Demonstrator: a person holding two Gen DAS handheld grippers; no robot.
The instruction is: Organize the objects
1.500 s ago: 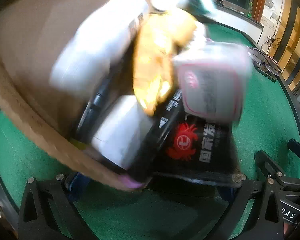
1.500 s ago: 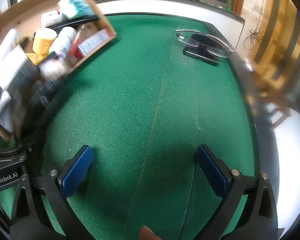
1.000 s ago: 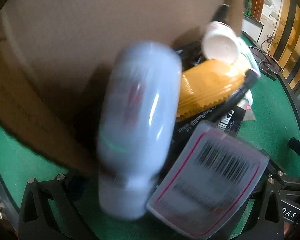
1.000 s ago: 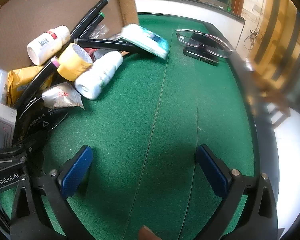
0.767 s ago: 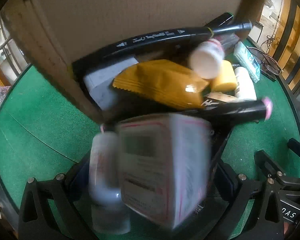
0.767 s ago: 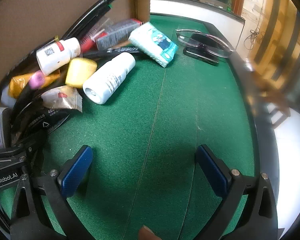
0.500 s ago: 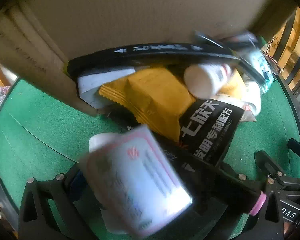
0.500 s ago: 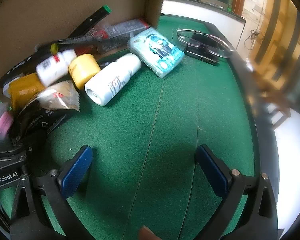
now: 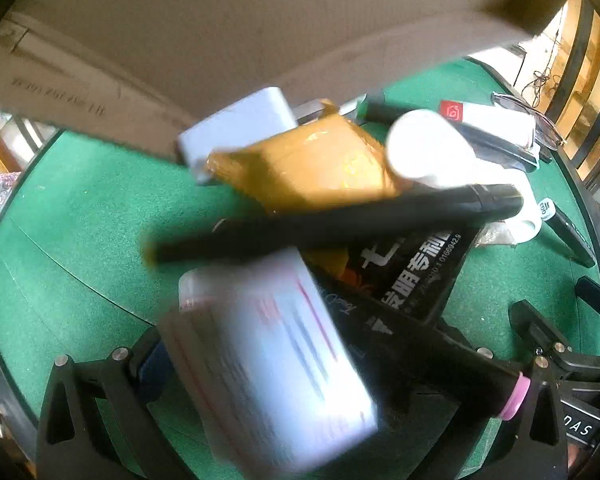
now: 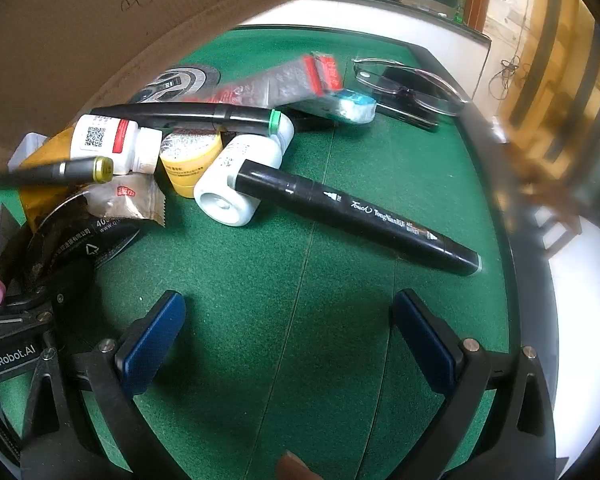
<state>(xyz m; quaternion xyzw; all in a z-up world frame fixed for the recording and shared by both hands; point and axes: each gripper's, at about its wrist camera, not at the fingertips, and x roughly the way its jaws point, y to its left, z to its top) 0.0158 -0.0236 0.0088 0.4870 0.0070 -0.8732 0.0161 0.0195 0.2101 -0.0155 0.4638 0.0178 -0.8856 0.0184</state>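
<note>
Both wrist views look low across the green table (image 10: 340,280), sharing the spilled pile (image 9: 320,200).

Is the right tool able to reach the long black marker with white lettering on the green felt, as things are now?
Probably yes. The right tool is open and holds nothing, and only bare green felt lies between it and the long black marker. One marker end touches a white bottle; the rest lies free.

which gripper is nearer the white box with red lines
Left. The white box lies right between the left gripper's fingers; the right gripper sits open over bare felt off to the side.
</note>
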